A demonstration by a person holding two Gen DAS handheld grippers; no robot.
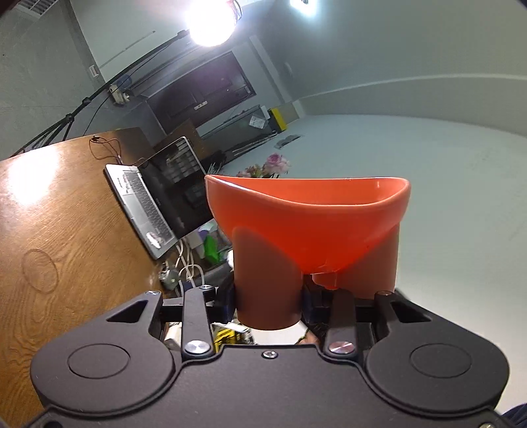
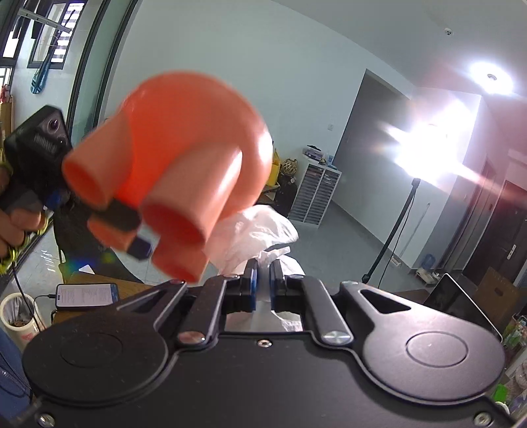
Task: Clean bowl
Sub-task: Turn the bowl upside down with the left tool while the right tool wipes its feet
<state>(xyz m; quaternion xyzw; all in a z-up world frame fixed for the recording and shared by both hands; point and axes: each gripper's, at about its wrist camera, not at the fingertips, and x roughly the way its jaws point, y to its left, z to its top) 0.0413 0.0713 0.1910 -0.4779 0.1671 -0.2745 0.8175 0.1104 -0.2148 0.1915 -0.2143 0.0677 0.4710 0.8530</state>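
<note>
The orange bowl [image 1: 306,224] is held up in the air, clear of the tabletop [image 1: 66,214], the left tongs [image 1: 324,280] pinched on a stubby leg under it. It looks light, stiff, slick plastic. The right tongs [image 2: 262,276], nearly closed, nip a soft white cloth [image 2: 260,233], possibly tissue, just beside the bowl.

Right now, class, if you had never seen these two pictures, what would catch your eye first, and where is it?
First the orange bowl, a footed bowl with tube-like legs, held up in the air by the left gripper clamped on one of its legs. Next the crumpled white cloth pinched in the right gripper, just beside the bowl's underside. Behind, a glaring lamp shines over a wooden table with an open laptop.
</note>
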